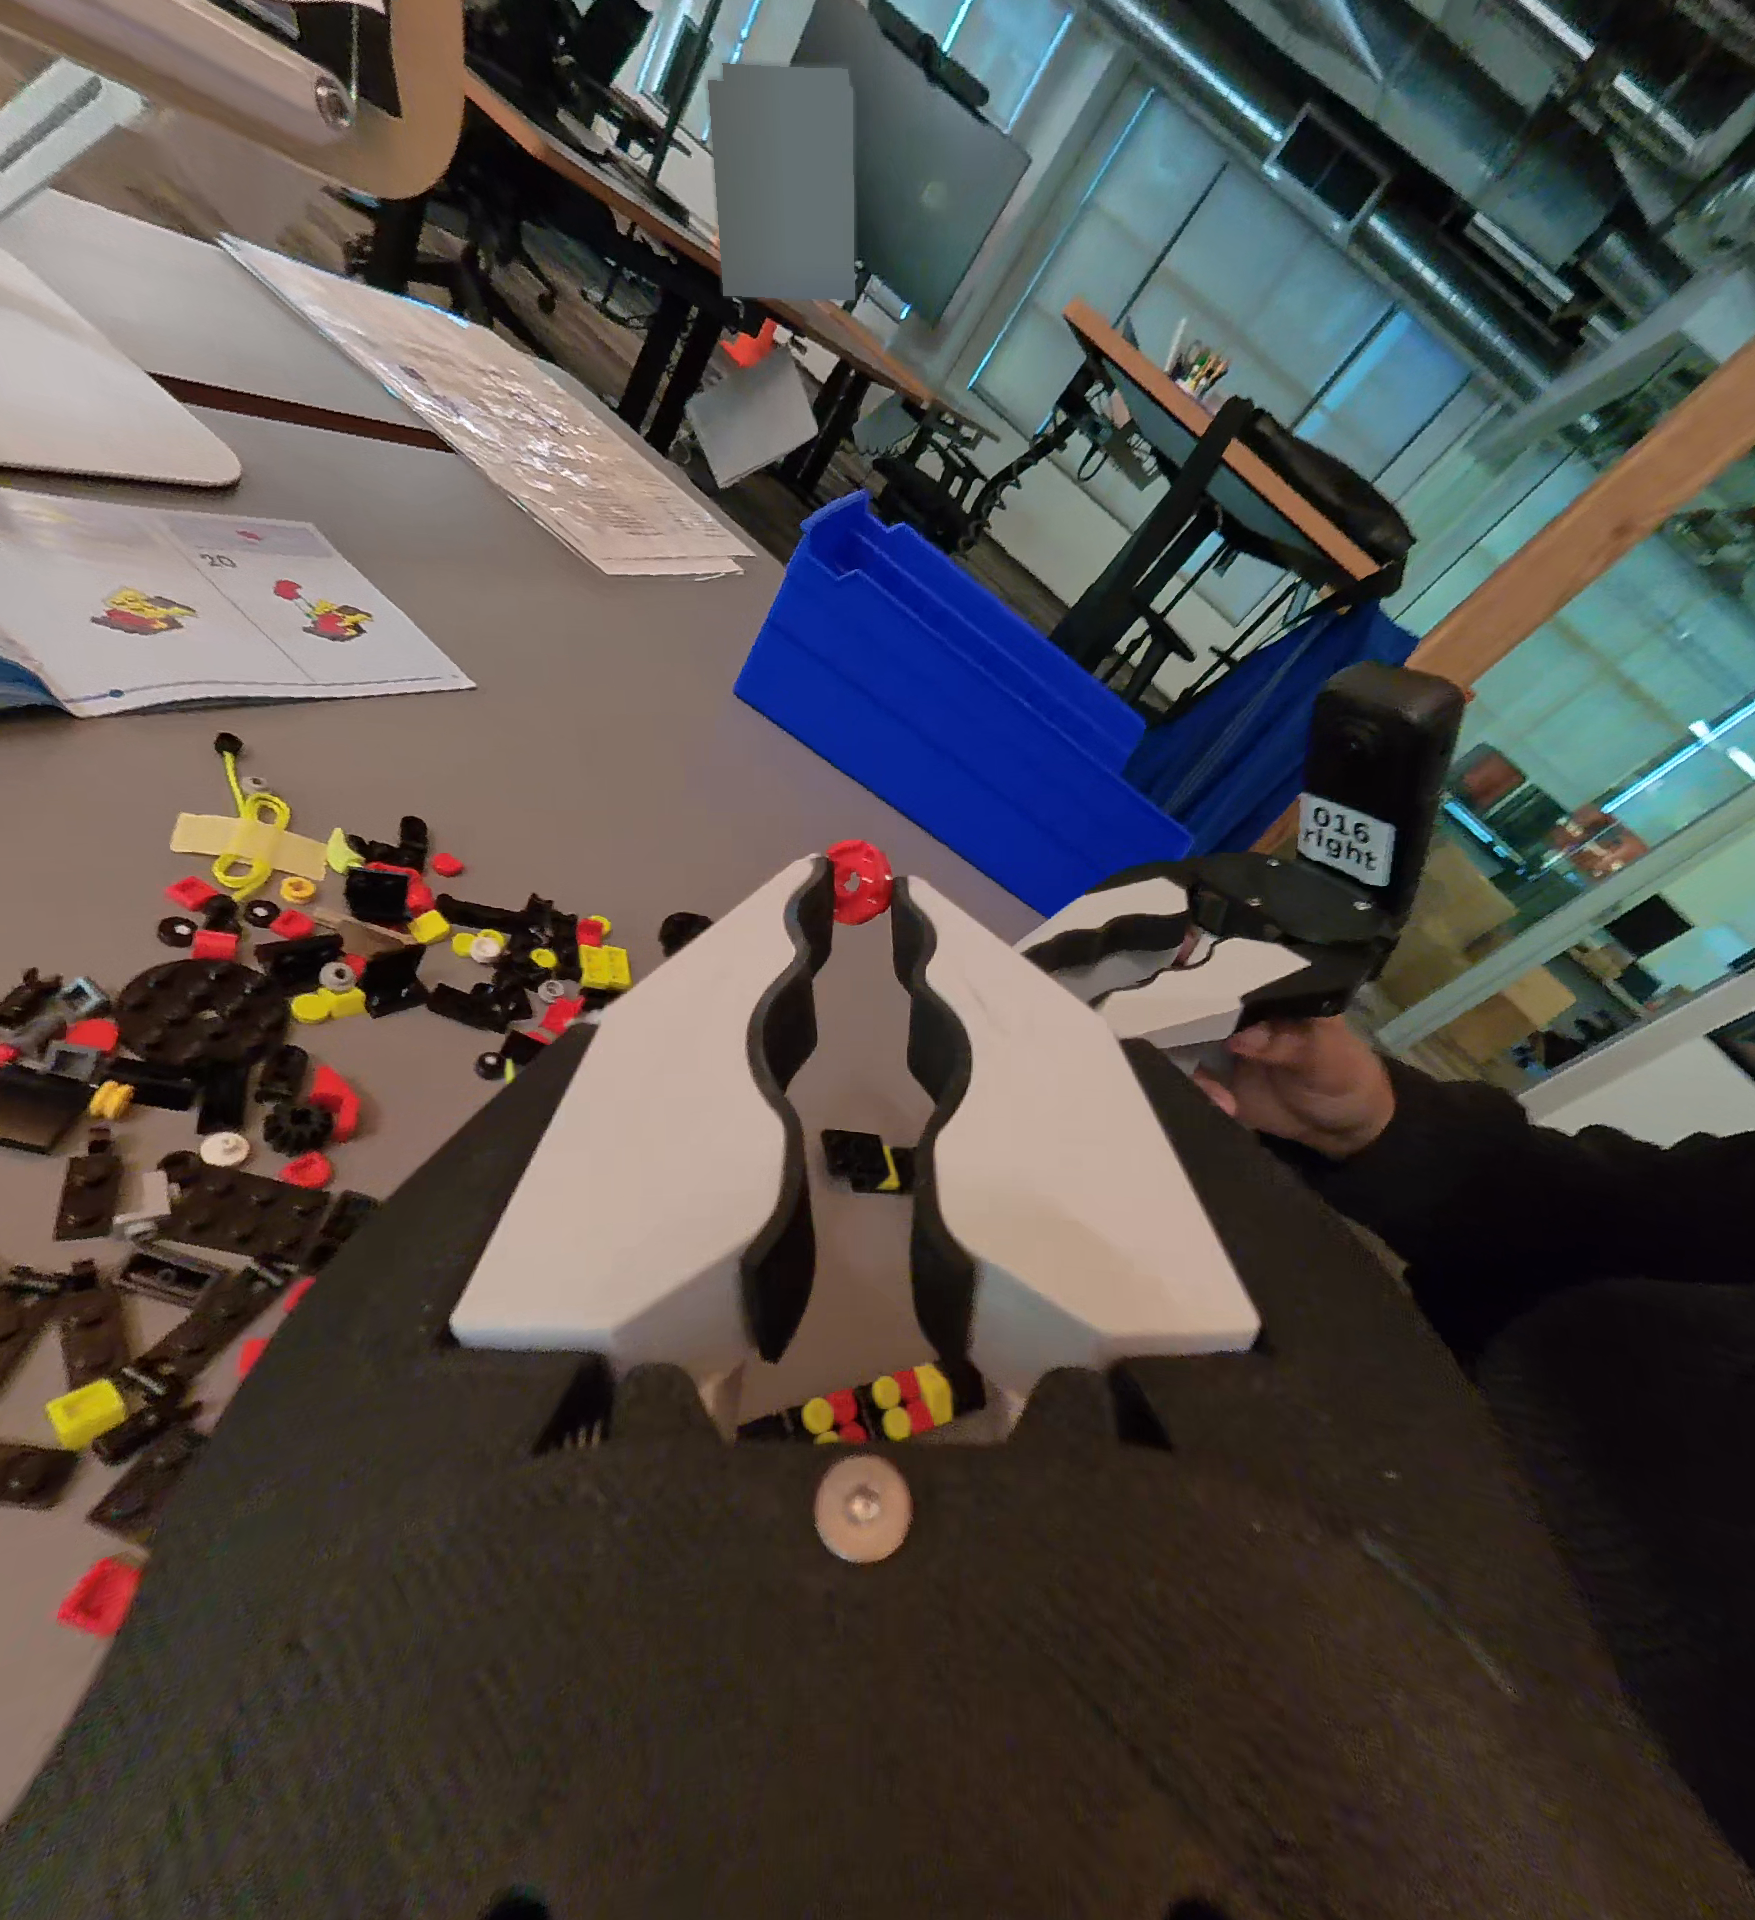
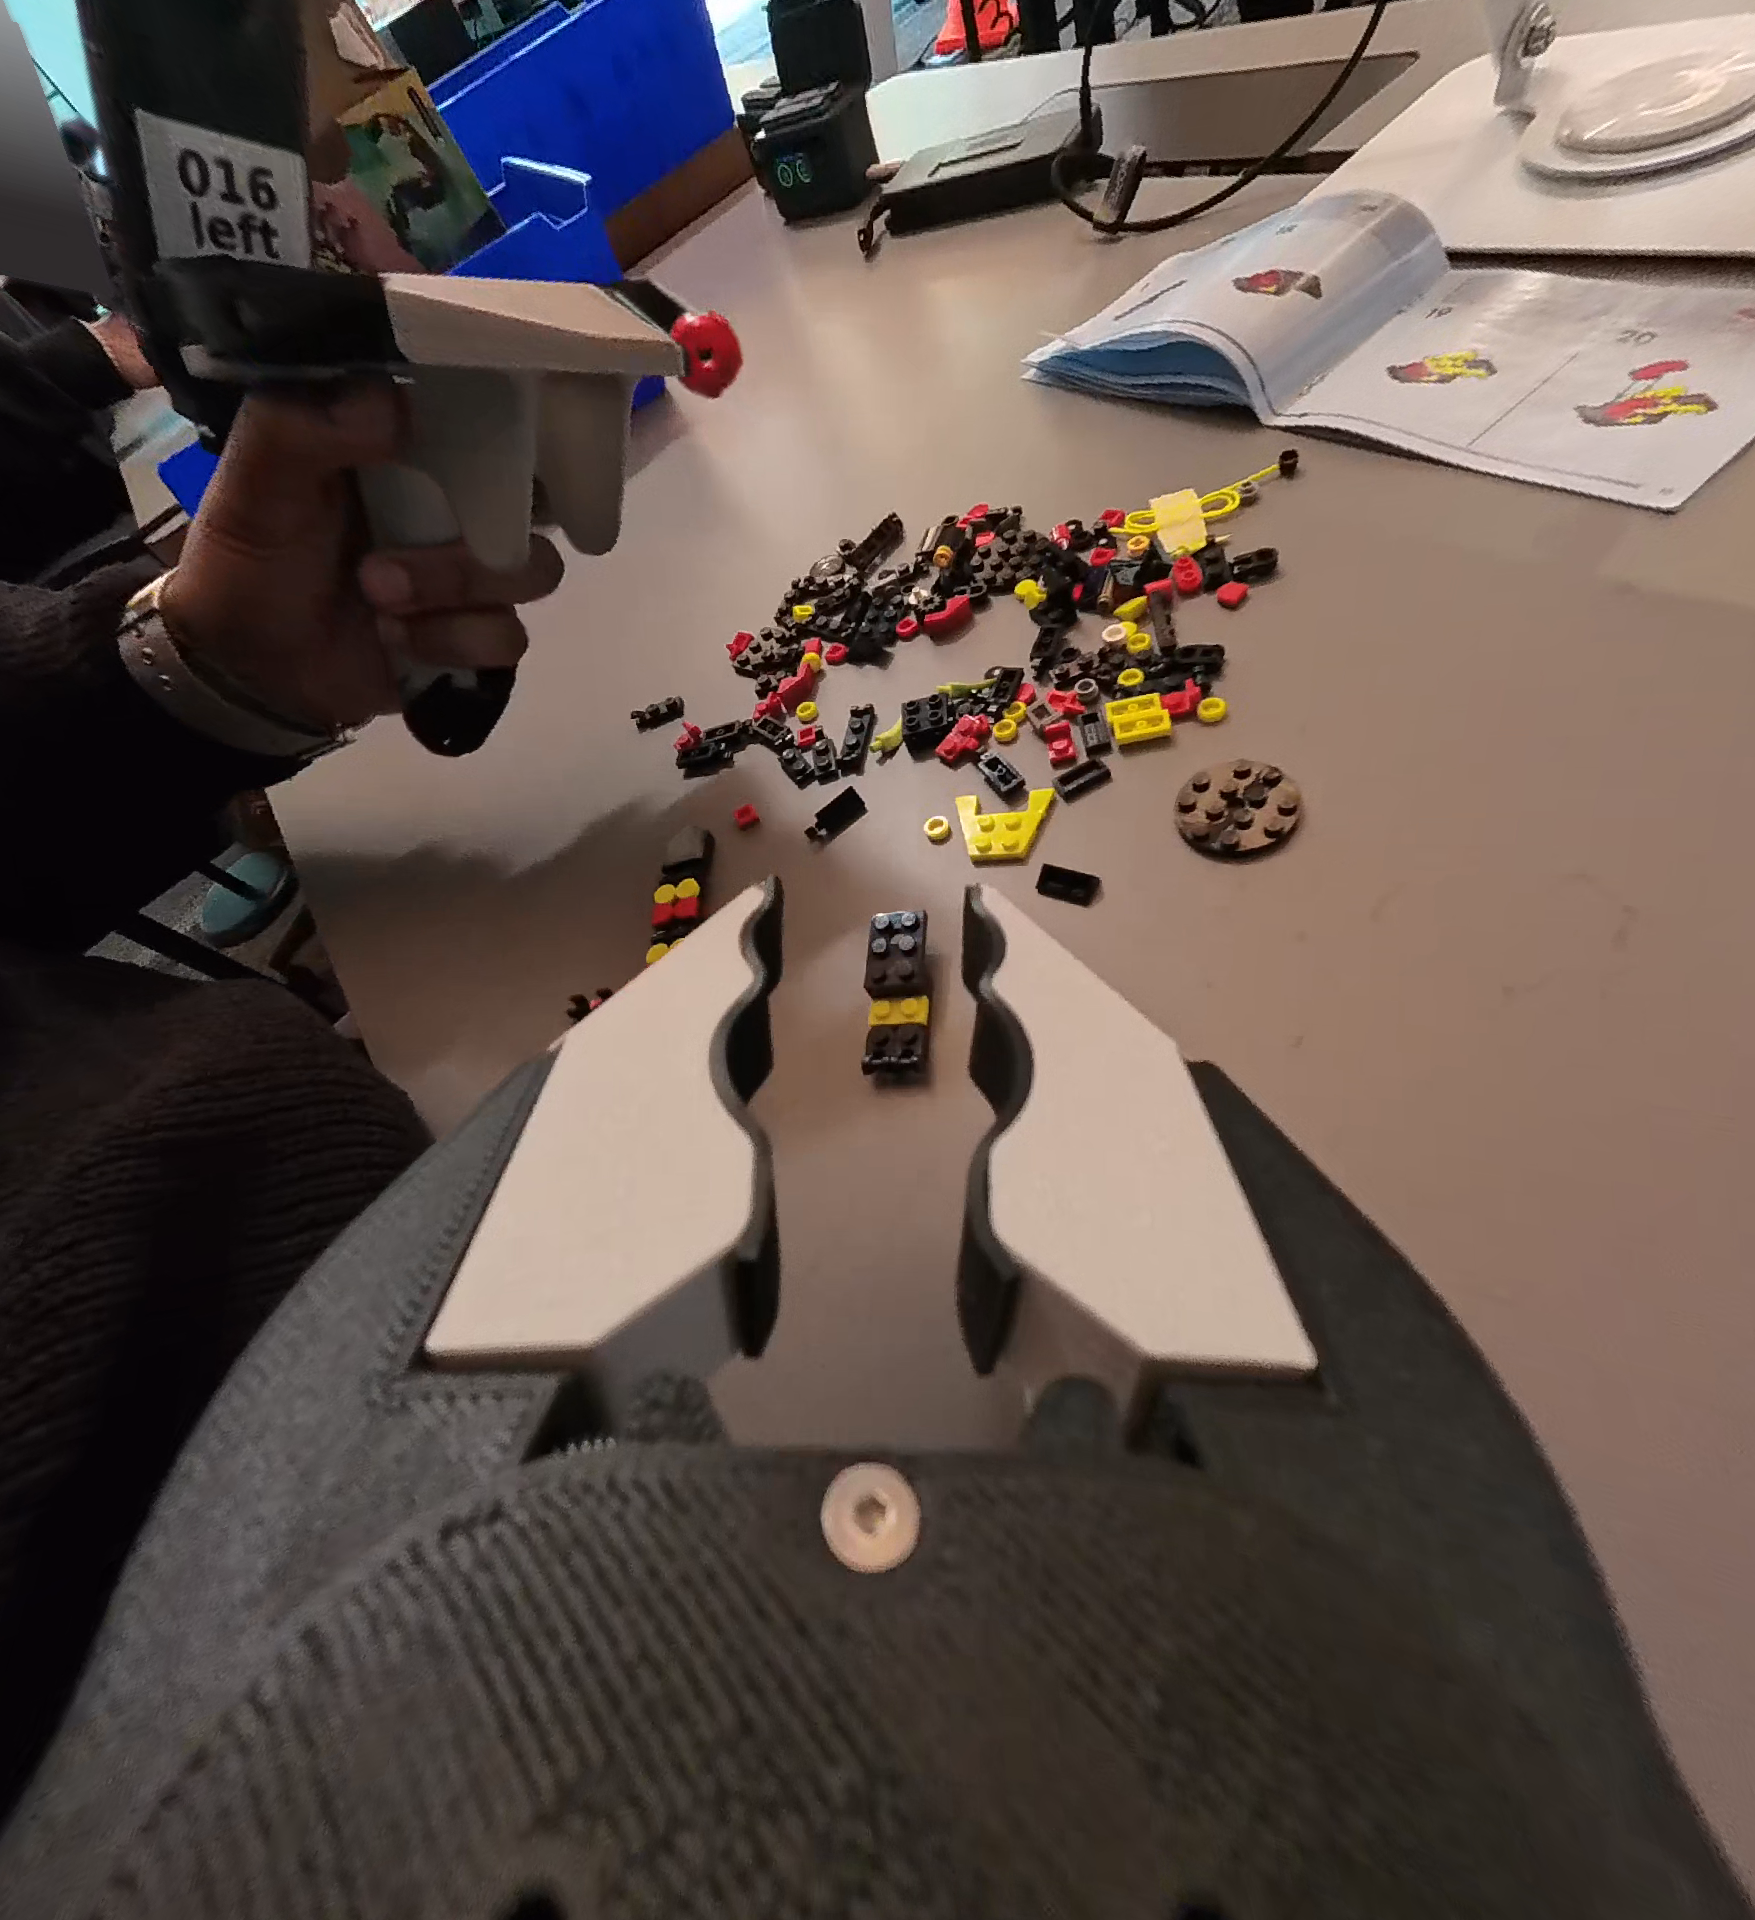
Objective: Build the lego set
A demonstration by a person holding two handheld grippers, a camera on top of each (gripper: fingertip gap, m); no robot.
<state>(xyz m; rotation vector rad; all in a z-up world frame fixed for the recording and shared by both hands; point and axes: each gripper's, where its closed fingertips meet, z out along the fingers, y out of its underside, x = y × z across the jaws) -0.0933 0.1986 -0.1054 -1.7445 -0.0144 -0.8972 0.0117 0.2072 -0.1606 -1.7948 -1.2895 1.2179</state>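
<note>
Right gripper hangs with jaws apart over the small black-and-yellow assembly on the grey table; left gripper is raised, clamped on a red round piece; best to steady the assembly first, then press the piece squarely down; beyond, loose bricks, the open instruction booklet, a blue bin, office desks.

Surface: smooth grey table.
Behind: wood-topped black-legged desks, glass partition walls.
Ceiling: exposed metal ducts.
</note>
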